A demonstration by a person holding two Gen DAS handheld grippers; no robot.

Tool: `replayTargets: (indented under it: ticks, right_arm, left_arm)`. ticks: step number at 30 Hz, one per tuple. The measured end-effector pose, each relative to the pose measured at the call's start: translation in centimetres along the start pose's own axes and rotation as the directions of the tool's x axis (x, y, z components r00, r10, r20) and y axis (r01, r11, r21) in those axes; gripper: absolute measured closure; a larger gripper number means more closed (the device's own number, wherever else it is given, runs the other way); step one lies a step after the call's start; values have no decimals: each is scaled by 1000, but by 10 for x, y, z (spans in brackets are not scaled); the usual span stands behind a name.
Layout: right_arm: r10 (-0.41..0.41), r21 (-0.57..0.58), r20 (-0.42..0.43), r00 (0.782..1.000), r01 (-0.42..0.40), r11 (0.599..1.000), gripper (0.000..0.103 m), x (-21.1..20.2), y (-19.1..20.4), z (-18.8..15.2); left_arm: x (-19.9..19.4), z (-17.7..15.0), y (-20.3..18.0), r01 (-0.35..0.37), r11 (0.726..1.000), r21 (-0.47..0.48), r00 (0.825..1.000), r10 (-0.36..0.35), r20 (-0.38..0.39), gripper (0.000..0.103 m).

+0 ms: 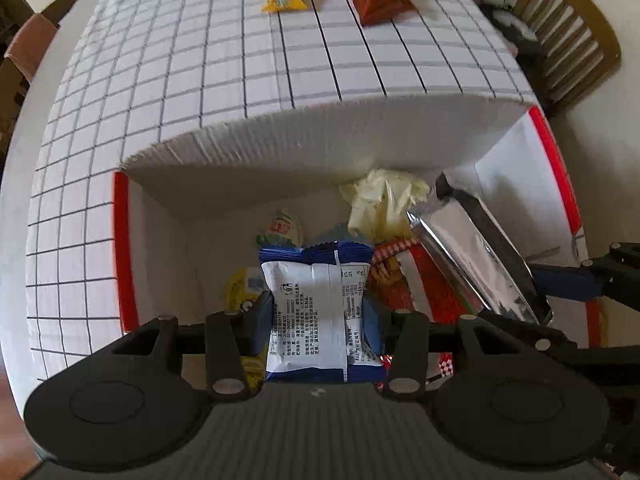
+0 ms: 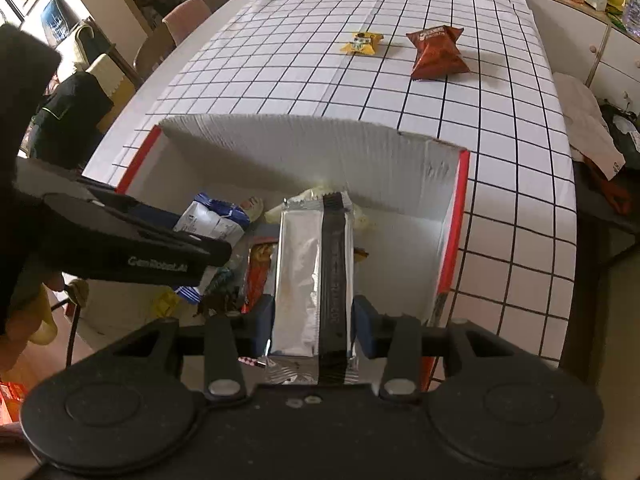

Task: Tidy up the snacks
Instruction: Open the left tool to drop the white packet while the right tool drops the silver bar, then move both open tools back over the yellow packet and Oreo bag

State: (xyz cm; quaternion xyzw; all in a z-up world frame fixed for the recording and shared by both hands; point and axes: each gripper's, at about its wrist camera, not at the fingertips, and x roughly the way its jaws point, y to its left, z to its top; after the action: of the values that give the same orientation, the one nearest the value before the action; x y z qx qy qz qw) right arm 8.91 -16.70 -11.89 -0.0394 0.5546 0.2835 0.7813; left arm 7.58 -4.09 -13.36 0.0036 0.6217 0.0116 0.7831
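The left gripper (image 1: 318,312) pinches a blue-white snack pack (image 1: 320,308) betw. its fingers and holds it over the open cardboard box (image 1: 320,136), which stands at the near edge of the table (image 1: 200,60) w/ other snacks inside. The right gripper (image 2: 314,316) is clamped on a silver foil pack (image 2: 308,276), also over the box, at its right side. A small yellow packet (image 2: 361,43) and an orange-brown chip bag (image 2: 438,54) lie side by side but apart, near the far edge of the checked cloth.
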Motion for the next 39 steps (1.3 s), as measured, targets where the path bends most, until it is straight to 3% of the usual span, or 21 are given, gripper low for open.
replayTargets:
  ticks: [4, 19, 26, 30, 39]
  right_arm:
    - [-15, -10, -10, 1000, 15, 1000, 61, 6, 2, -4]
    - [-11, 11, 1, 1000, 11, 1000, 59, 0, 0, -2]
    - [25, 4, 37, 999, -25, 1000, 55, -16, 2, 5]
    - [40, -4, 80, 996, -39, 999, 37, -29, 3, 8]
    - [42, -10, 148, 988, -41, 999, 24, -52, 0, 23]
  left_arm:
    - [12, 2, -5, -5, 1000, 7, 998, 5, -55, 57]
    - [15, 7, 0, 26, 1000, -6, 997, -27, -75, 56]
    - [-4, 4, 5, 53, 998, -31, 998, -53, -24, 50]
    - [-16, 4, 9, 56, 998, -39, 998, -55, 15, 46]
    - [-50, 11, 15, 60, 997, -55, 989, -52, 138, 31]
